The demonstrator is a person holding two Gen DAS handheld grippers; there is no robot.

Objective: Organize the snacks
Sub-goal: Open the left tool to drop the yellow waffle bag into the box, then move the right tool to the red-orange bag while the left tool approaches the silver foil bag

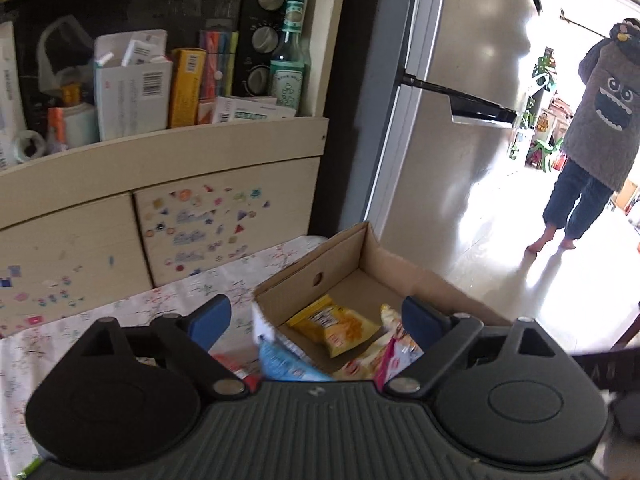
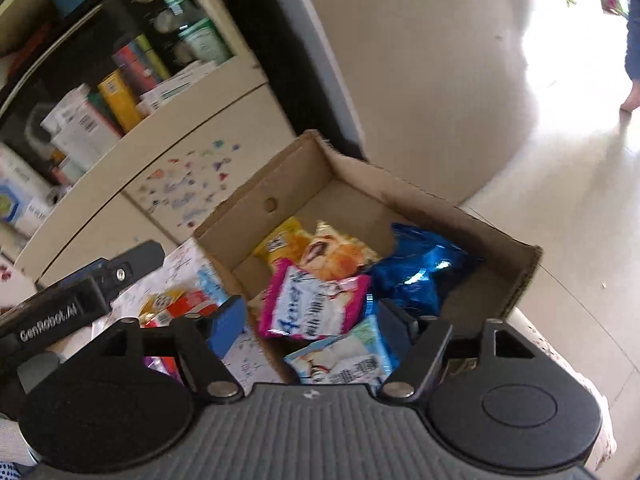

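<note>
Corrugated cardboard box [image 2: 420, 200] sits directly ahead of and below both grippers, holding the snack packets: a yellow packet [image 1: 334, 326], a pink-edged packet [image 2: 312, 308] and a blue foil bag [image 2: 420, 276]. The right gripper [image 2: 308, 322] tilts steeply down over the box, jaws apart, nothing clamped. The left gripper [image 1: 316, 316] points down more shallowly, jaws spread wide and empty. The box rests on a floral tablecloth [image 1: 120, 312]. Beyond stand a stickered cabinet [image 1: 208, 220] and a refrigerator [image 1: 460, 80]; a person [image 1: 592, 136] stands to the far right.
</note>
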